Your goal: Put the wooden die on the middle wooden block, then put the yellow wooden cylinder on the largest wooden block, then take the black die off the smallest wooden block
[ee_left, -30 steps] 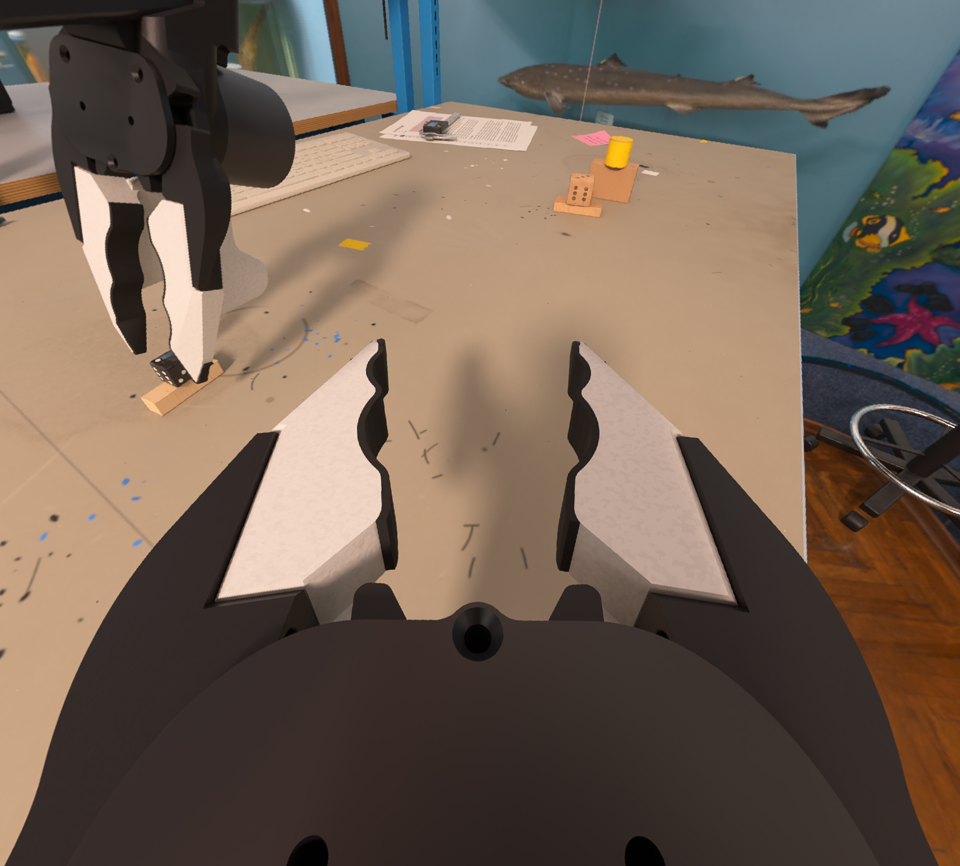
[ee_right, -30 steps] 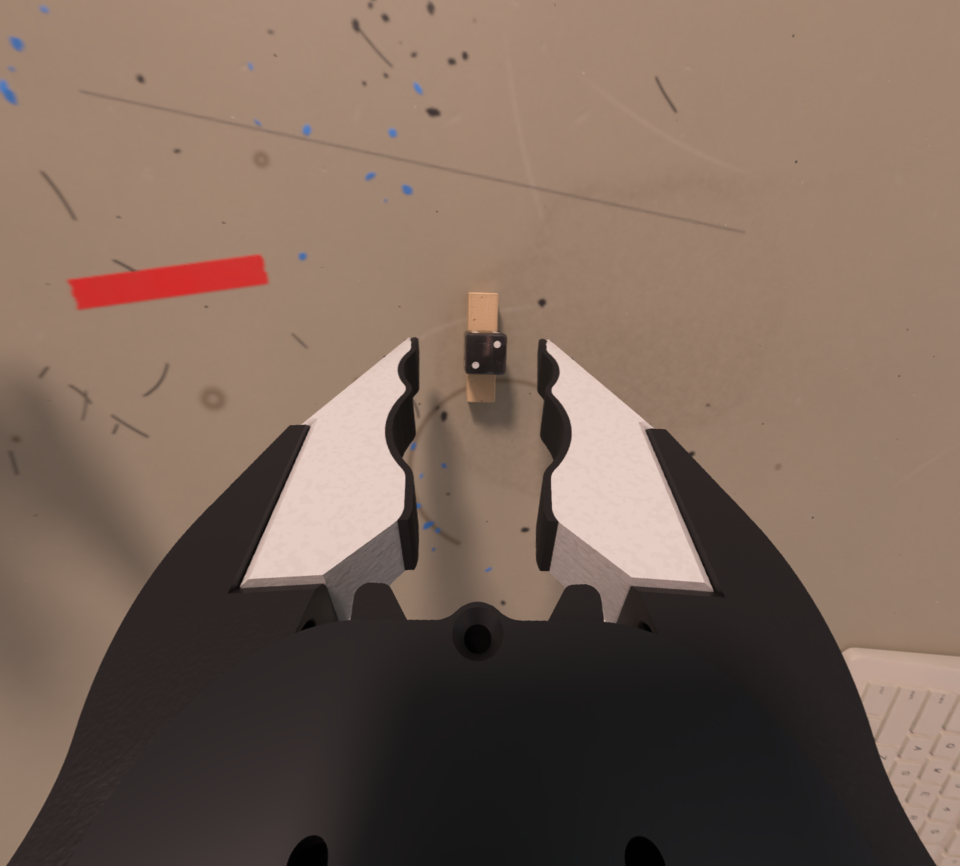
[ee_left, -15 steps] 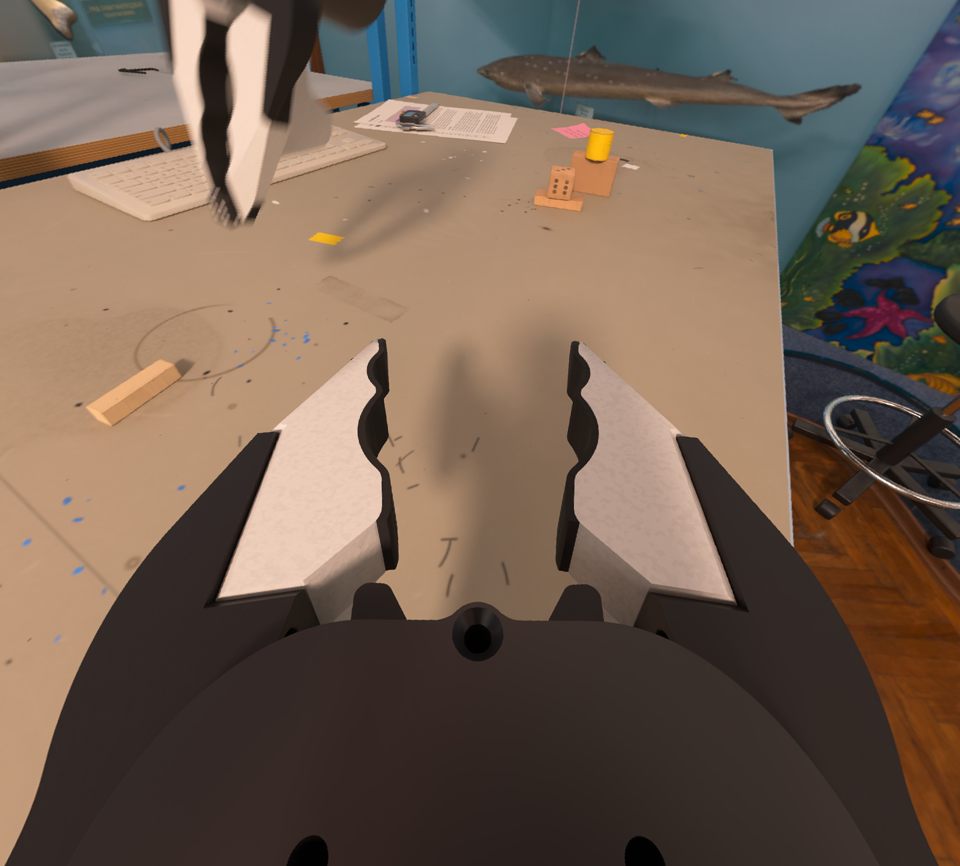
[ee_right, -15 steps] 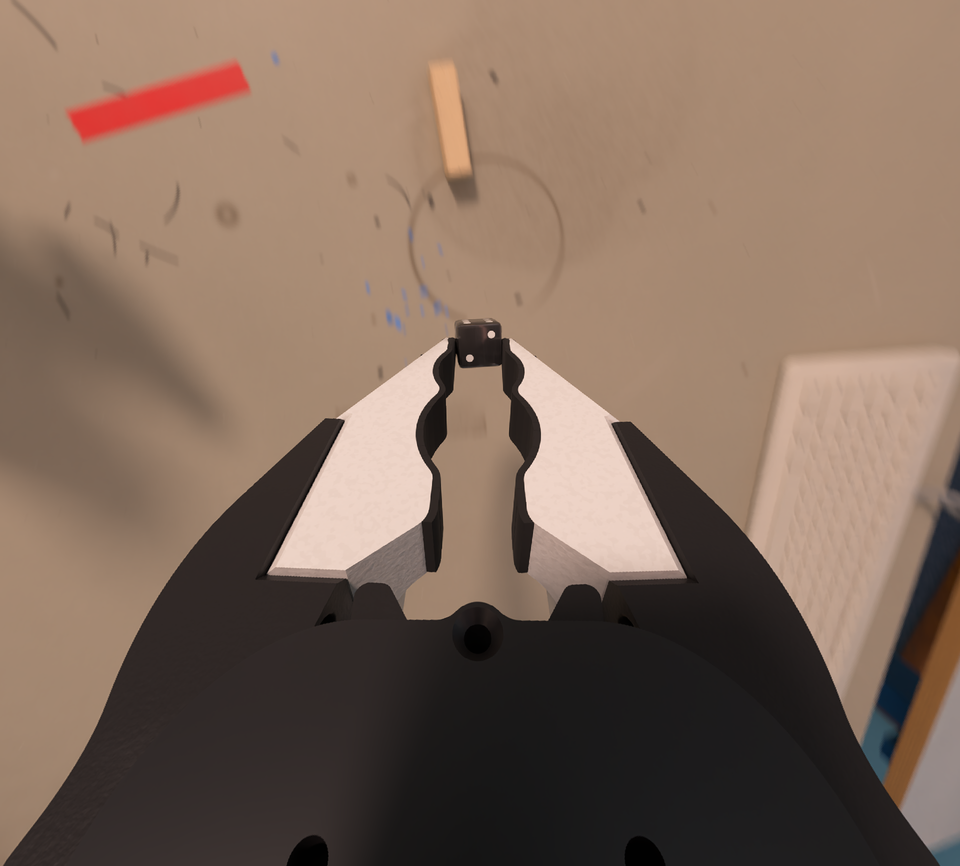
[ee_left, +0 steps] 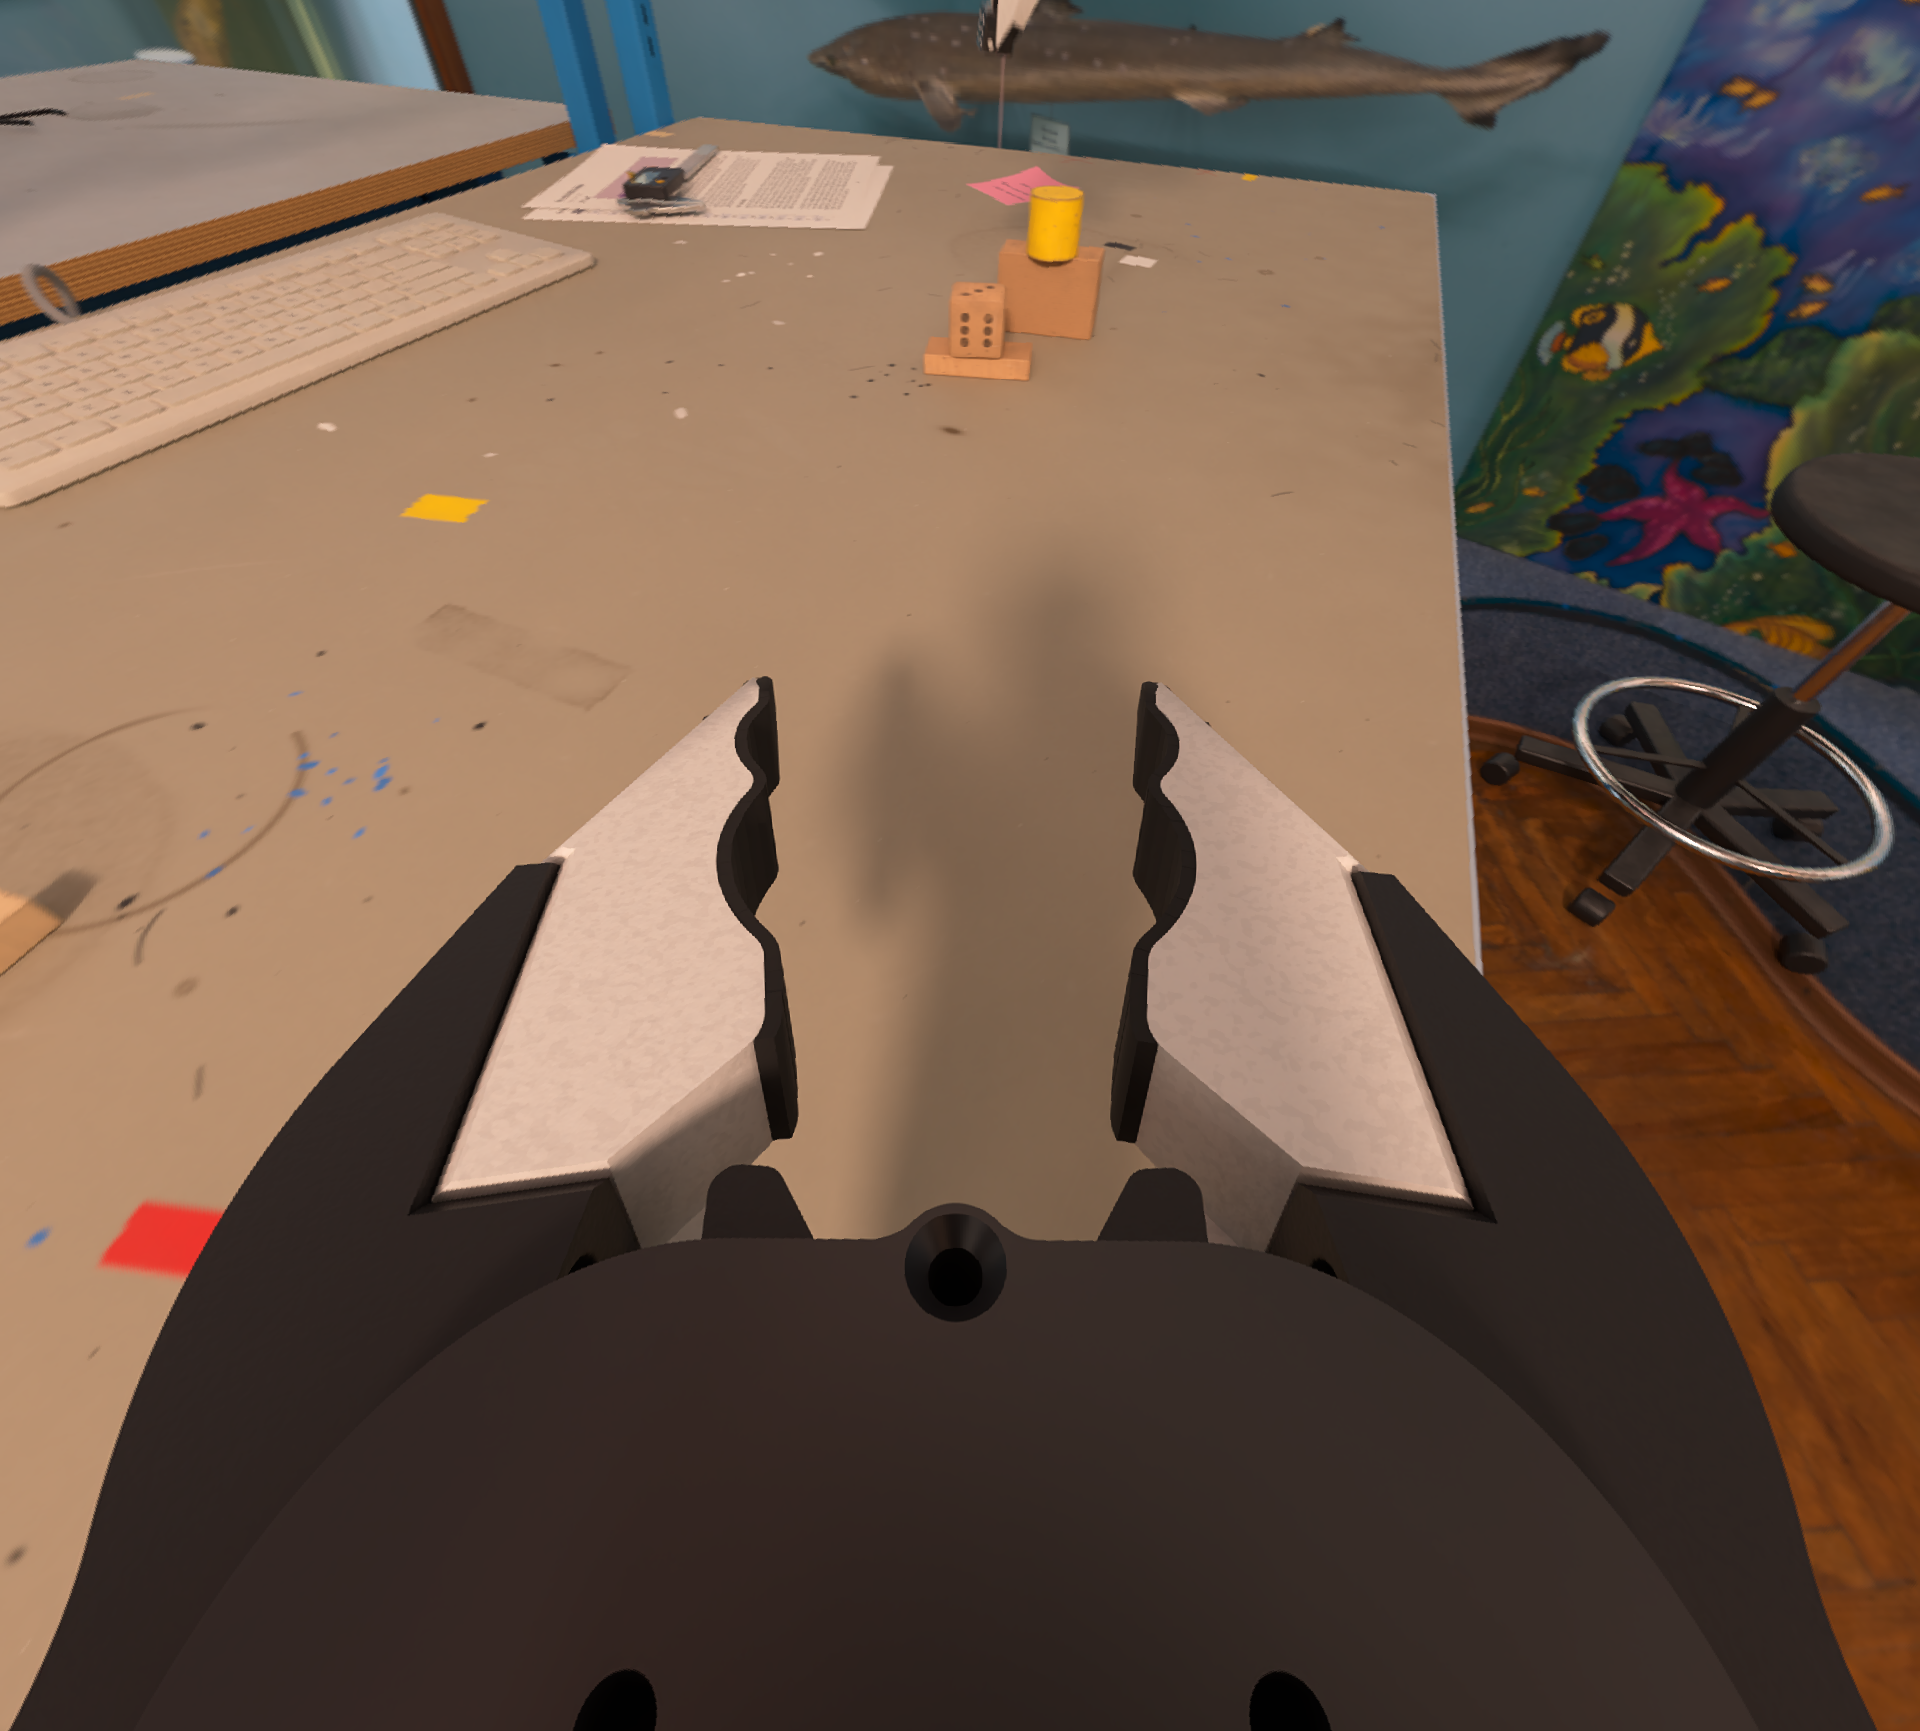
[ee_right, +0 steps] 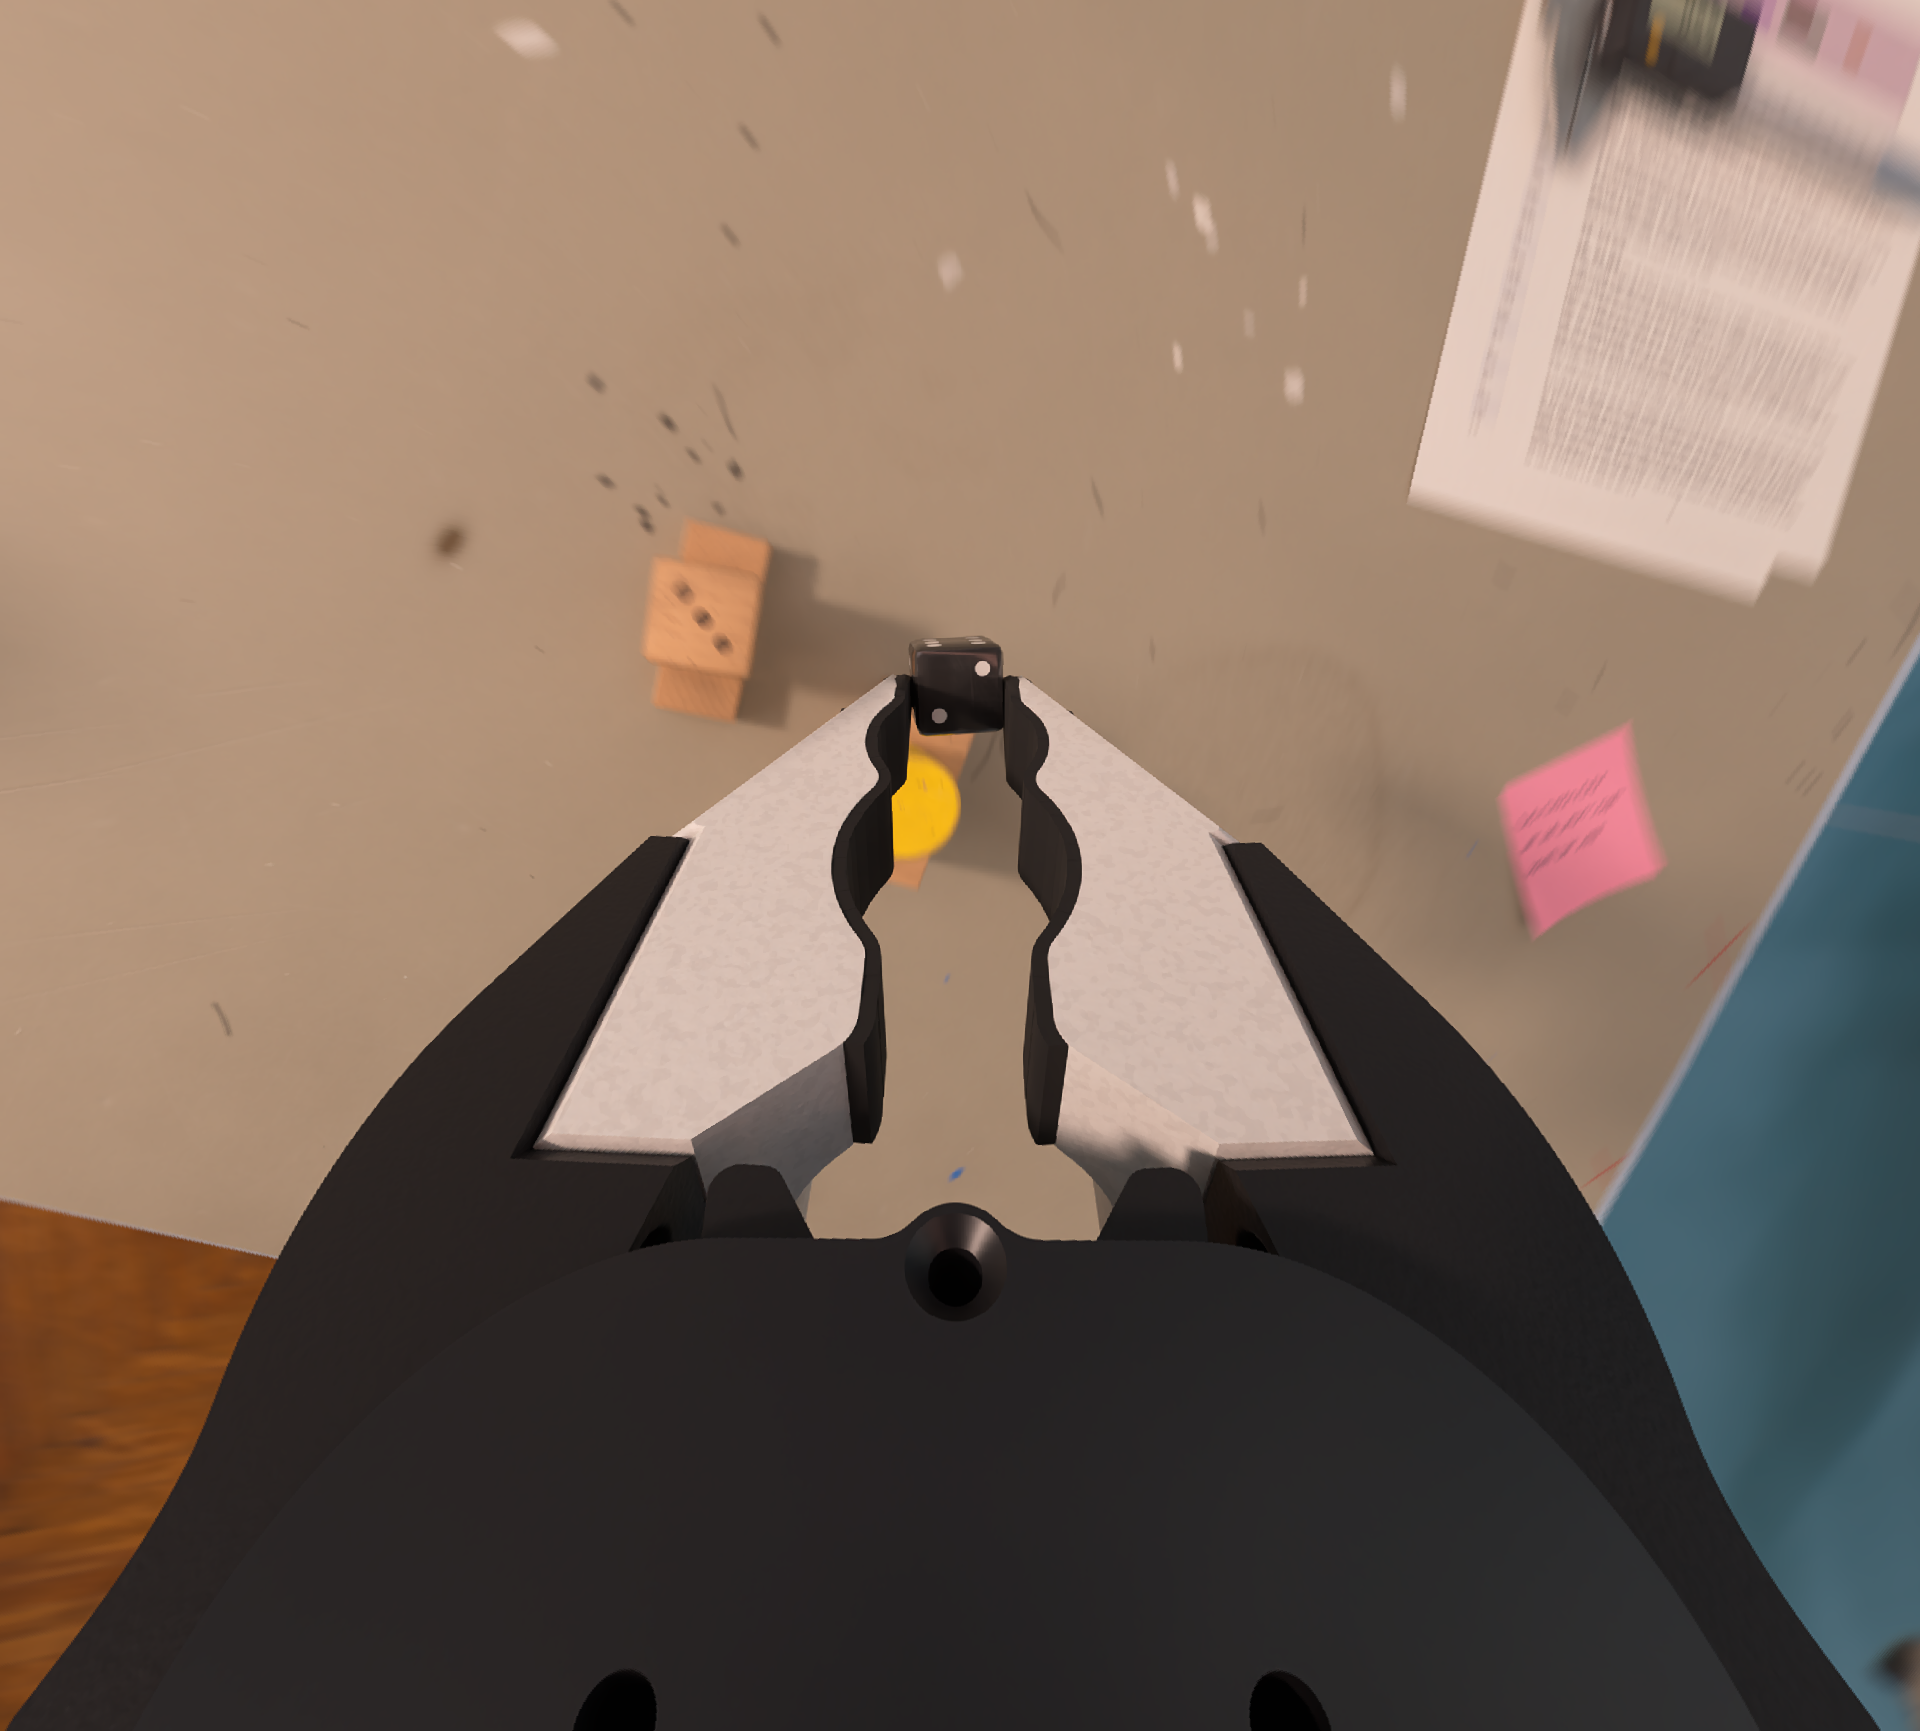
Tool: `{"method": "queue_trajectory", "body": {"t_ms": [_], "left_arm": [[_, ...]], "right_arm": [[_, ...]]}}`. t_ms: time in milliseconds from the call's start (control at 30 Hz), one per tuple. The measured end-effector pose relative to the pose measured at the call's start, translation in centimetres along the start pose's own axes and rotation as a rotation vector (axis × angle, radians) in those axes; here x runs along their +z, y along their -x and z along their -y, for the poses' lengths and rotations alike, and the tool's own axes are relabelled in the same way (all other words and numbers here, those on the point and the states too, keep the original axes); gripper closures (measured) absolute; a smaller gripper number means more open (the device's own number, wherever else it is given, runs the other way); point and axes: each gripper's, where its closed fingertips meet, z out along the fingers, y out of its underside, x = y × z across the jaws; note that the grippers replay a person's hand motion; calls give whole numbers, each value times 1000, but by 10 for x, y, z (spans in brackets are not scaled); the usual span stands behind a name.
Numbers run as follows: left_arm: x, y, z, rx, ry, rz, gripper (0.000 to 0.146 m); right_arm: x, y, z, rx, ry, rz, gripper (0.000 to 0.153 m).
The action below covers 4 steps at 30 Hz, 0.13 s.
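Observation:
My right gripper (ee_right: 956, 689) is shut on the black die (ee_right: 957, 684) and holds it high above the far end of the table; it shows at the top of the left wrist view (ee_left: 995, 24). Below it the wooden die (ee_left: 977, 318) (ee_right: 700, 618) stands on the middle wooden block (ee_left: 977, 362). The yellow cylinder (ee_left: 1055, 223) (ee_right: 925, 808) stands on the largest wooden block (ee_left: 1051, 291). The smallest wooden block (ee_left: 26, 923) lies bare at the left edge. My left gripper (ee_left: 954, 694) is open and empty, low over the table.
A white keyboard (ee_left: 249, 341) lies at the left. Printed papers (ee_left: 769, 187) (ee_right: 1683, 247) with a small black device (ee_left: 652, 183) lie at the far end, with a pink note (ee_left: 1013, 185) (ee_right: 1579, 829) beside them. A stool (ee_left: 1766, 746) stands right of the table edge.
My right gripper shut on the black die, lifted it off the smallest block and carried it high to the far end, above the two stacked blocks. My left gripper stays open.

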Motion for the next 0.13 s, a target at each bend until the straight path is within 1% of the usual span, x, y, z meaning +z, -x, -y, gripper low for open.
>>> {"method": "queue_trajectory", "body": {"t_ms": [67,133], "left_arm": [[8,-8,3,5,8,-21,77],[14,-14,4,12,25,-39,77]], "right_arm": [[16,-7,-31,111,44,-4,135],[29,-6,-48,190,63,15,135]]}}
